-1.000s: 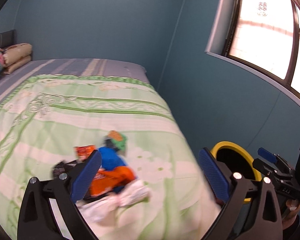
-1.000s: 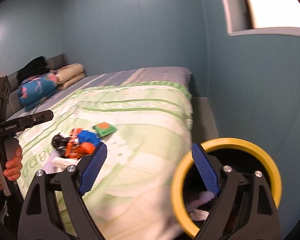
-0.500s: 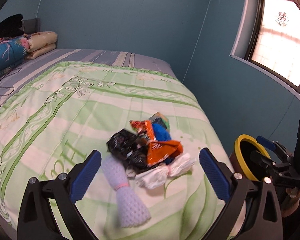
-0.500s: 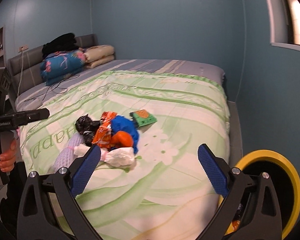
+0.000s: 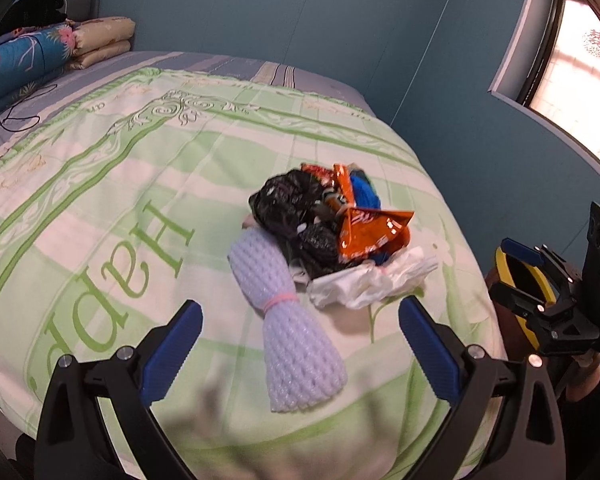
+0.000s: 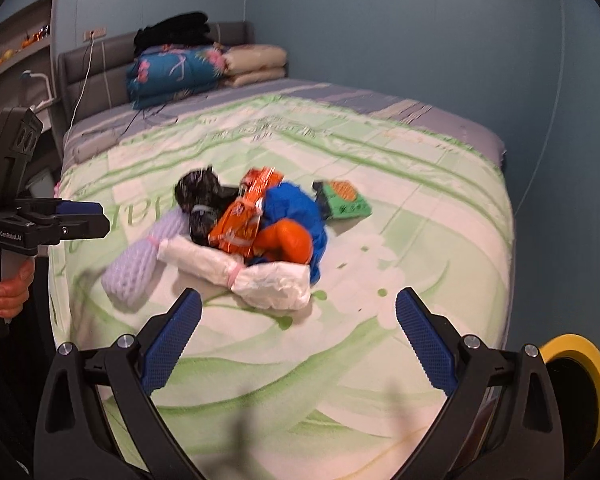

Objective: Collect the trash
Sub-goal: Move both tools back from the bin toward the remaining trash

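At mid-frame on the green bed cover (image 5: 100,208) lies the trash pile (image 5: 332,224): black bag, orange wrapper, white bag, foam net sleeve (image 5: 296,336). Left claw (image 5: 300,344) and right claw (image 6: 296,336) hover before it, jaws apart, empty. Yellow-rimmed bin (image 6: 580,364) sits lower right.
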Motion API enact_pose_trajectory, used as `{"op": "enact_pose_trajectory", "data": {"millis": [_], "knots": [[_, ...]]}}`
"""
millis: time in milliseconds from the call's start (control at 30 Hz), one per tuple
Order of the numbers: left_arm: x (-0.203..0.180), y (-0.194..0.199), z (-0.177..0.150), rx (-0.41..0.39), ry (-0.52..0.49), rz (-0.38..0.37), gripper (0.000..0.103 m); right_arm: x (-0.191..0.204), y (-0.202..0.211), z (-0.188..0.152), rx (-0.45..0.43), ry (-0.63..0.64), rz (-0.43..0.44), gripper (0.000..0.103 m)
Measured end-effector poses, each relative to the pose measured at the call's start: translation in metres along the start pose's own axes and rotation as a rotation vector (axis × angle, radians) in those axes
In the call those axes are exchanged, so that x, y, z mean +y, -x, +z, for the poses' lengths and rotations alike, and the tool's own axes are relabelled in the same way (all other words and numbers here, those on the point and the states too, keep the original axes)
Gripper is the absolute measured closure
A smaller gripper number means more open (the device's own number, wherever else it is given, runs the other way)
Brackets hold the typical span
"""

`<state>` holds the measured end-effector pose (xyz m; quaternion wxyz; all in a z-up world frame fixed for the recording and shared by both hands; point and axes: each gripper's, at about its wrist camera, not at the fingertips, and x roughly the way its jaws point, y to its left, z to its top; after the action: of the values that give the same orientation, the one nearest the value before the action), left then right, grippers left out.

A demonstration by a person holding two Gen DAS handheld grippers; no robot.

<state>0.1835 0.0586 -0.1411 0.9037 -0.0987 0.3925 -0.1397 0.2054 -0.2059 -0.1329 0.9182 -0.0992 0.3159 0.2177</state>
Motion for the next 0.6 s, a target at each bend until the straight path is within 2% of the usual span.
{"op": "enact_pose_trajectory", "data": {"millis": [167, 600], "knots": [[0.001, -0.017, -0.008, 0.045, 0.004, 0.006, 0.008, -0.008, -0.026, 0.001, 0.061, -0.044, 0.062, 0.01], [0.01, -0.048, -0.023, 0.118, 0.01, 0.025, 0.008, -0.018, -0.076, 0.009, 0.145, -0.129, 0.166, 0.01]]}}
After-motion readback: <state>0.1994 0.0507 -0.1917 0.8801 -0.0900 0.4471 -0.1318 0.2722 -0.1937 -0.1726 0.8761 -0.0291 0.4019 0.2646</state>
